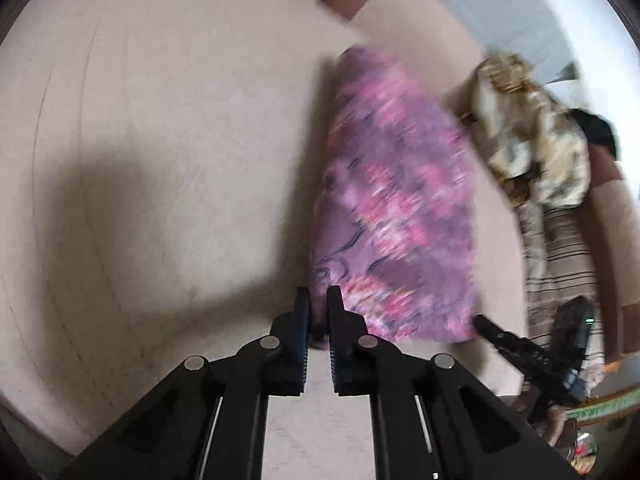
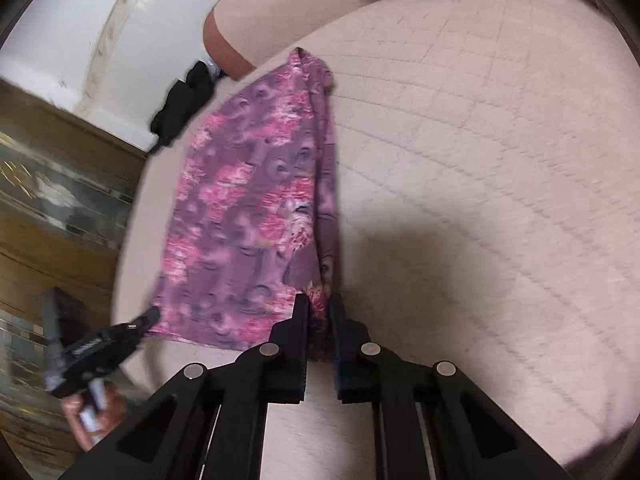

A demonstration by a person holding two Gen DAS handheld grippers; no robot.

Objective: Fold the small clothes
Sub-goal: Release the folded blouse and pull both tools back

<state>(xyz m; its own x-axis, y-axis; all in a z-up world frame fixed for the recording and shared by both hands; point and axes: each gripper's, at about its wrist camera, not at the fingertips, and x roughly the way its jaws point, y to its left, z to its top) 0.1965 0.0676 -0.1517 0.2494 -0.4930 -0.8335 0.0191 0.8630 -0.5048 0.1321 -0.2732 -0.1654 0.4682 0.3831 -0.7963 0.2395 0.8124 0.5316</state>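
Observation:
A purple cloth with a pink flower print [image 1: 396, 200] lies stretched over a pale pink quilted bed [image 1: 160, 120]. My left gripper [image 1: 318, 296] is shut on the cloth's near left corner, with fabric pinched between the pads. The right gripper [image 1: 478, 320] bites the other near corner at the lower right. In the right wrist view the same cloth [image 2: 248, 208] runs away from me, and my right gripper [image 2: 320, 302] is shut on its near right corner. There the left gripper [image 2: 154, 316] holds the near left corner, carried by a hand [image 2: 92, 412].
A cream patterned garment [image 1: 532, 140] and a striped one [image 1: 560, 260] are heaped at the bed's right side, with a black garment [image 1: 596, 132] beyond. A black garment [image 2: 184, 104] lies at the bed's edge, and a wood and tile floor [image 2: 60, 200] lies past it.

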